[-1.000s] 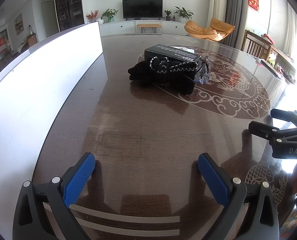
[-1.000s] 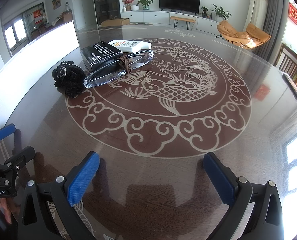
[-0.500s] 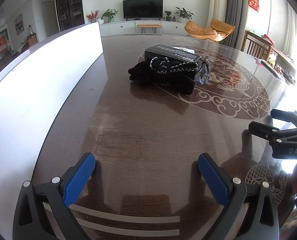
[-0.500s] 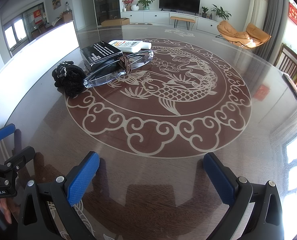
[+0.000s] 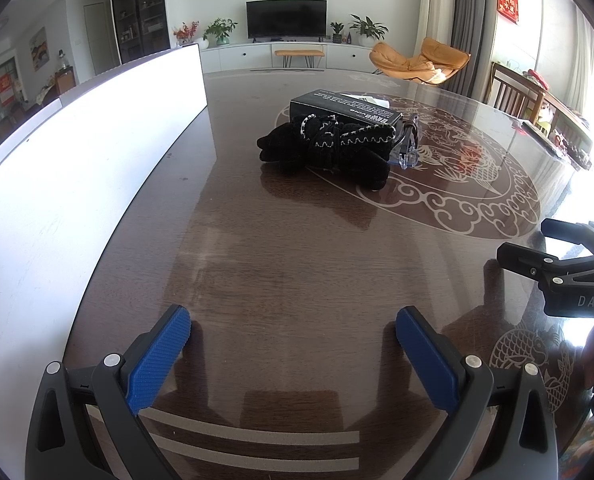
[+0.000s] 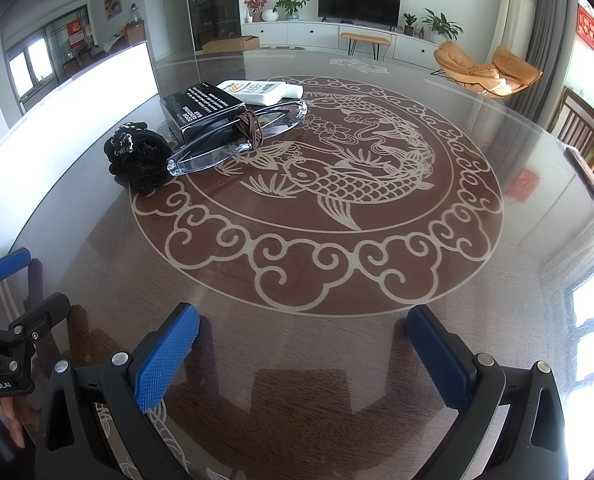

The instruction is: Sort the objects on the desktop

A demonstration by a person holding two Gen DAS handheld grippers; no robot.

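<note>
**Both grippers wide apart above a bare stretch of table, objects clustered farther off**

The left gripper (image 5: 293, 332) hovers low over the dark glossy table (image 5: 289, 248), its blue-padded fingers (image 5: 159, 354) spread wide with nothing between them. The right gripper (image 6: 303, 338) sits just to its right, also with fingers spread and holding nothing; its black frame shows at the right edge of the left wrist view, and a hand (image 6: 1, 420) grips the left tool at the lower left of the right wrist view.

The things to sort lie together in a far cluster, well apart from both grippers. A black knitted glove (image 5: 329, 152) with pale stitching lies nearest, on the left rim of the table's round koi-and-cloud inlay (image 6: 337, 184). Just behind it rests a black box (image 6: 201, 108) with white print. A clear plastic case (image 6: 237, 136), wrapped by a brown hair tie (image 6: 250, 128), leans along the box's right side, its near end touching the glove. A white bottle (image 6: 263, 92) lies on its side beyond the box.

A long white panel (image 5: 77, 152) runs along the table's left edge.
</note>
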